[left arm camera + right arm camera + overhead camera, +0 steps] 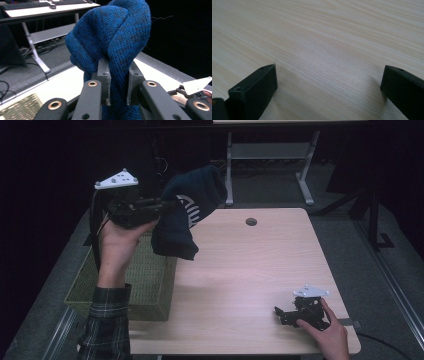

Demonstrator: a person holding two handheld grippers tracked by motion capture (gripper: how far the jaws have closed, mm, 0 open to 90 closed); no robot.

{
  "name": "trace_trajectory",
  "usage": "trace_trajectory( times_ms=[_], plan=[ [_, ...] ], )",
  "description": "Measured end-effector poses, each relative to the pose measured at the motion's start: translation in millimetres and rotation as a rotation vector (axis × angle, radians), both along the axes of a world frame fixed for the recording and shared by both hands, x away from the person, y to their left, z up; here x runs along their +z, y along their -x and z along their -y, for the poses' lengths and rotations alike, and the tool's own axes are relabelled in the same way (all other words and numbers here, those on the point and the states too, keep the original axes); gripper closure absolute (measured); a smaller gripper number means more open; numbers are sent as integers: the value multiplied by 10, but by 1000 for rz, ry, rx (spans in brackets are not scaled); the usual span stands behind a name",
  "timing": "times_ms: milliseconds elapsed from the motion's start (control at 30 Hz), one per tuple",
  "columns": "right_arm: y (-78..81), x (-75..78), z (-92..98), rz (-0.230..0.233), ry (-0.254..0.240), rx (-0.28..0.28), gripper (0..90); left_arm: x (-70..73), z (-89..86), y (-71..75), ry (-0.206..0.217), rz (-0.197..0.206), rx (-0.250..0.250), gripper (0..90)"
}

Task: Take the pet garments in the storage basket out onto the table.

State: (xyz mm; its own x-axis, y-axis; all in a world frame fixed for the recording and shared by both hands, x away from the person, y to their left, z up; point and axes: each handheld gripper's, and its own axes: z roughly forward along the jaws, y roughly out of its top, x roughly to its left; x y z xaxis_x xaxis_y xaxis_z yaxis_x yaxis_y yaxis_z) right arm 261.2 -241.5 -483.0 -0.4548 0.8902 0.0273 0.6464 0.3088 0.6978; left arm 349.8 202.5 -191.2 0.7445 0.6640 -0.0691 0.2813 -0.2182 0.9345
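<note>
Left tool [162, 206] raised over the bench's [260, 265] far-left corner, jaws clamped on one blue knit garment [187, 215], perhaps a hat or sweater; hard to tell which. Seen close in the left gripper view, fabric [112, 37] pinched between the two pads, bunched above them and running down past them. From the high view, garment hanging in the air, long axis roughly vertical, lower end dangling just above the near-right edge of the basket [145, 280] and the bench beside it, touching neither as far as can be told. Basket directly below and toward the person from the left tool; probably a short drop or a swing right onto bare wood next. Right tool [282, 314] resting on the bench at the near-right corner, jaws wide apart, nothing between them, well apart from the garment.

Count: one garment, one basket, two tools, one bench.
</note>
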Motion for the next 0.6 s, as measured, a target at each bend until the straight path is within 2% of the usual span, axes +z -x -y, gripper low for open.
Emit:
trace_trajectory(
  times_ms=[133, 200, 400, 433, 600],
  plan=[
    [1, 1, -1, -1, -1, -1, 4, -33, 106, -35, 1, -10, -19, 768],
    [1, 1, -1, -1, -1, -1, 4, -65, 210, -78, 15, -21, -47, 768],
    [1, 1, -2, -2, -3, -1, 4, -125, 396, -122, 11, -34, -85, 768],
    [1, 1, -1, -1, -3, -1, 4, -168, 470, -139, 12, -39, -97, 768],
    [1, 1, -3, -1, -4, -2, 4, -293, 615, -185, 7, -58, -115, 768]
  ],
)
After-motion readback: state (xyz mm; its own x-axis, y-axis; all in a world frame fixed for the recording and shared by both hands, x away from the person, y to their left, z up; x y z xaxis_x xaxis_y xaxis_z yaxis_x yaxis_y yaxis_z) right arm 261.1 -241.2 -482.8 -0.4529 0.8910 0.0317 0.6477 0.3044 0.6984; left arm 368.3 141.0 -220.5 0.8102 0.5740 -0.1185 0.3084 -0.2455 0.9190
